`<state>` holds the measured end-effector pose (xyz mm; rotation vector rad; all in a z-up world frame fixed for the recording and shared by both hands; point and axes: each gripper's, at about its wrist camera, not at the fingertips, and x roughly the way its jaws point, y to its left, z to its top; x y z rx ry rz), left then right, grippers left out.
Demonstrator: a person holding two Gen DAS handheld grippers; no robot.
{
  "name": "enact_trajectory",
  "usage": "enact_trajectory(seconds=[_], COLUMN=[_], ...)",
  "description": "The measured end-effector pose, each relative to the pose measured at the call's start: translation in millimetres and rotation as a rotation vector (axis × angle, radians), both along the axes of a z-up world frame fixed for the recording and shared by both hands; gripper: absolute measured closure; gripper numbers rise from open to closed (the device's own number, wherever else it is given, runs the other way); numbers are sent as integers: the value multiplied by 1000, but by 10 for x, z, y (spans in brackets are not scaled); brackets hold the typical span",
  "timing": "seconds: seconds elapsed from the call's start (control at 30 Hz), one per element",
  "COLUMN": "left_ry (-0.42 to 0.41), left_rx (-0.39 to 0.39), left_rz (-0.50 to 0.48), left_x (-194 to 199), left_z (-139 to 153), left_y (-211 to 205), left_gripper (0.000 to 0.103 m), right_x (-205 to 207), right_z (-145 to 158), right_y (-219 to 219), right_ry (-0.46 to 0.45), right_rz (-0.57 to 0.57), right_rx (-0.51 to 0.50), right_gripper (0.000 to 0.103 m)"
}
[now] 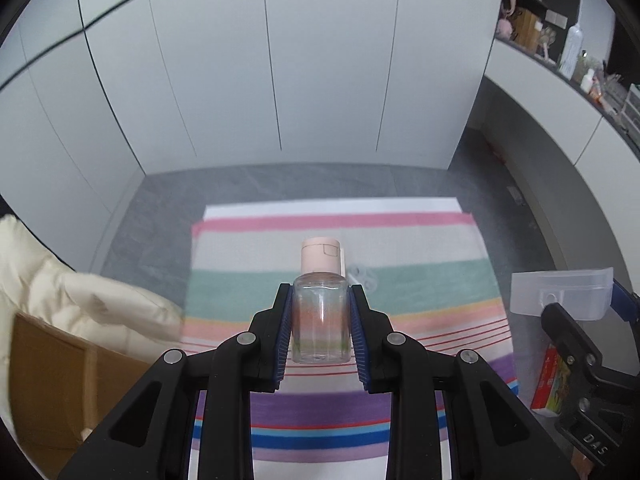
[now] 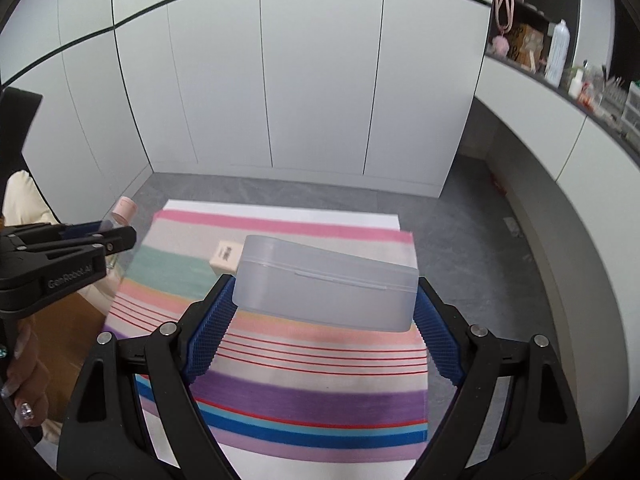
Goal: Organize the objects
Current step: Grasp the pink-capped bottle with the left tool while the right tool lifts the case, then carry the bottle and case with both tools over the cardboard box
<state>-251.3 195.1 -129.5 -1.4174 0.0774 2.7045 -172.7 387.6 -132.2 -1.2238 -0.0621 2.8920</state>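
Observation:
My left gripper (image 1: 320,300) is shut on a small clear bottle (image 1: 320,320) with a pale pink cap, held upright high above the striped cloth (image 1: 420,280). From the right wrist view that bottle's cap (image 2: 124,209) pokes out past the left gripper (image 2: 110,236) at the left edge. My right gripper (image 2: 322,292) is shut on a frosted translucent plastic box (image 2: 328,284) with its lid closed, gripped across its length and tilted slightly. The box (image 1: 560,294) and the right gripper's black frame also show at the right of the left wrist view. Both hang in the air over the cloth.
A small cream block (image 2: 226,258) and a clear ring-shaped piece (image 1: 362,276) lie on the striped cloth (image 2: 280,360) on the grey floor. A cardboard box (image 1: 52,380) and cream padded fabric (image 1: 80,300) sit left. A red printed carton (image 1: 550,380) lies right. White cabinet doors stand behind.

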Motion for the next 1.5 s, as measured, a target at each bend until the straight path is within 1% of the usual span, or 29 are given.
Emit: enact_trajectory(seconds=[0.07,0.23,0.33,0.43,0.57,0.63,0.73,0.87,0.9,0.93,1.0,1.2,1.4,1.5], left_ry=[20,57,96,115,112,123,128,126,132,147,162,161,199,214], left_rx=[-10,-6,-52,-82,-64,-74,-84,-64,-70,-96,-110,-79,-87,-80], left_rz=[-5,-9,7,15,0,-4,-12,-8,-4,1,-13,-32,-35,-41], left_x=[60,189,258,306,400,464,538,630,660,711,770,979,1303,1515], left_z=[236,692,939,1099,1279,1341,1415,1485,1497,1521,1548,1672,1754,1766], left_y=[-22,-73,-82,-77,-71,-36,3,8,8,34,62,98,155,161], left_gripper=[75,75,75,75,75,75,75,75,75,75,75,75,75,75], right_x=[10,41,120,126,230,296,354,464,490,514,574,760,1020,1213], right_z=[141,500,779,999,1262,1363,1438,1505,1524,1540,1585,1674,1705,1713], right_y=[-20,-14,-23,-12,35,23,-3,-39,-50,-61,-79,-72,-76,-100], right_ry=[6,19,48,62,85,97,106,112,113,115,121,131,146,174], right_rz=[2,-5,-6,-16,-30,-24,-25,-22,-19,-16,-16,-19,-14,-12], right_rx=[3,-16,-7,5,-9,-6,14,17,22,29,43,40,41,42], right_gripper=[15,15,15,15,15,15,15,15,15,15,15,15,15,15])
